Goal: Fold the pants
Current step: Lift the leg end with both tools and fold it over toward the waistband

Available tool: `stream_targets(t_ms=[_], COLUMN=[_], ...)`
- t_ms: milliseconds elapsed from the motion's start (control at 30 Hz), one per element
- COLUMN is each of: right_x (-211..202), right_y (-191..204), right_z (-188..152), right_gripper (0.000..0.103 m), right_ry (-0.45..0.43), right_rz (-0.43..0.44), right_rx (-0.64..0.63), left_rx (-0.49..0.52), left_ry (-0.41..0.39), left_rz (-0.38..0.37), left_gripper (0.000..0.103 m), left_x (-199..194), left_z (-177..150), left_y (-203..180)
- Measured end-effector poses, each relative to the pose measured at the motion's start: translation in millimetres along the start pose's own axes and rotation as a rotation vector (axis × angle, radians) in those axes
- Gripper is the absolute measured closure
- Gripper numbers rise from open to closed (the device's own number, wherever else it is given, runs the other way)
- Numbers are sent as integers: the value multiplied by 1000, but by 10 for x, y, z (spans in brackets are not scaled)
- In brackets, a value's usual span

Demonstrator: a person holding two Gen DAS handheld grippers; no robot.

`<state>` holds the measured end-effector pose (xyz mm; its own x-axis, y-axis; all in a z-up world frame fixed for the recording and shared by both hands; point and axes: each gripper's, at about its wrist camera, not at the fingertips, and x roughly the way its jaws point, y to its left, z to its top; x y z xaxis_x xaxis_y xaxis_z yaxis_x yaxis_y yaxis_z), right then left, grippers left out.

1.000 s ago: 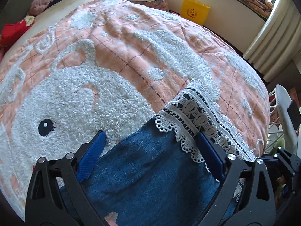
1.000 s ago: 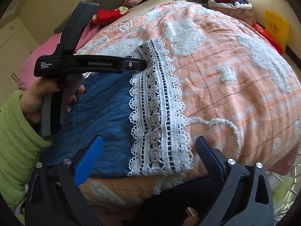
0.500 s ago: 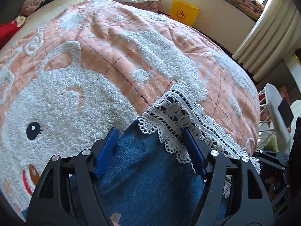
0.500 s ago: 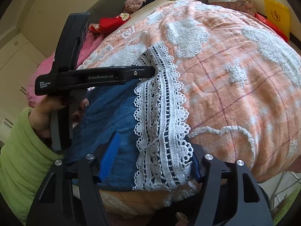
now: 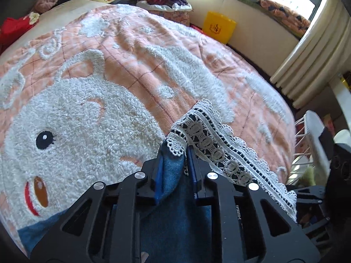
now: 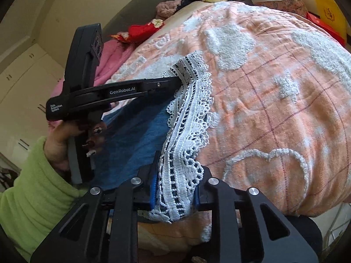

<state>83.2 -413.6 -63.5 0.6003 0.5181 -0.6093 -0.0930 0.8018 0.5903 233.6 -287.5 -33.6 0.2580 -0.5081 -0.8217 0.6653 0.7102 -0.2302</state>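
We see the pants (image 5: pixel 175 214), blue denim with a white lace hem (image 6: pixel 186 135), lying on the peach quilt (image 5: pixel 136 70) at its near edge. Our left gripper (image 5: pixel 175 164) has just closed and now pinches the denim at the far corner of the hem, right by the lace. Our right gripper (image 6: pixel 175 188) has likewise just closed, clamping the bunched lace at the near corner. A hand (image 6: pixel 65 144) in a green sleeve (image 6: pixel 30 199) holds the left gripper.
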Motion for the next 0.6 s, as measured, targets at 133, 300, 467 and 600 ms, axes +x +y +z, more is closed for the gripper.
stream_targets(t_ms=[133, 300, 467, 600], right_x=[-89, -242, -318, -178], right_y=[13, 234, 693, 1033], right_z=[-26, -85, -35, -29], right_gripper=[81, 81, 81, 81], right_ry=[-27, -48, -47, 2], right_rz=[41, 114, 155, 188], right_rx=[-6, -43, -156, -226], left_rx=[-35, -44, -61, -105], left_ry=[-42, -96, -163, -213], left_rz=[-26, -41, -36, -10], left_gripper=[91, 91, 91, 91], left_x=[-161, -429, -768, -1036], left_z=[-17, -70, -187, -344], left_y=[39, 58, 202, 440])
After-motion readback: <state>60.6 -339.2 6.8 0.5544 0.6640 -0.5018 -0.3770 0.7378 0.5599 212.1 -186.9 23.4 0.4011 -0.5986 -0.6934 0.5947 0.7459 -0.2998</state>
